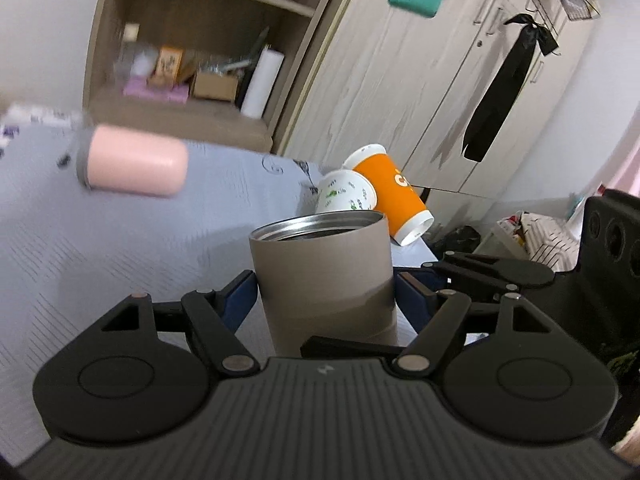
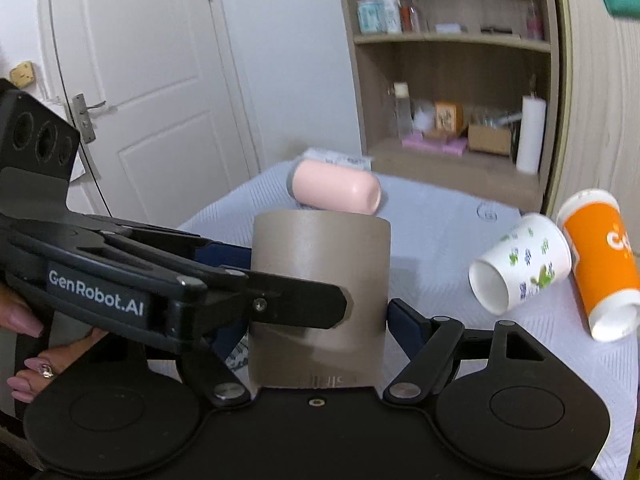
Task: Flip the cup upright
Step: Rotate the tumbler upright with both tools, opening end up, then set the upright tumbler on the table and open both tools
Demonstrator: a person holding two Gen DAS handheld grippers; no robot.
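A taupe metal cup (image 1: 324, 276) stands upright, open mouth up, between the blue pads of my left gripper (image 1: 326, 294); the pads sit close beside its walls. The same cup (image 2: 320, 292) fills the middle of the right wrist view, between the blue pads of my right gripper (image 2: 320, 320). The left gripper's finger (image 2: 280, 304) crosses the cup's front there. Both grippers seem to press on the cup. A pink cup (image 1: 136, 162) lies on its side behind it; it also shows in the right wrist view (image 2: 336, 192).
A white printed paper cup (image 2: 520, 264) and an orange paper cup (image 2: 600, 268) lie on their sides at the right on the pale blue cloth (image 2: 440, 232). A shelf unit (image 2: 452, 80) and a white door (image 2: 152, 92) stand behind the table.
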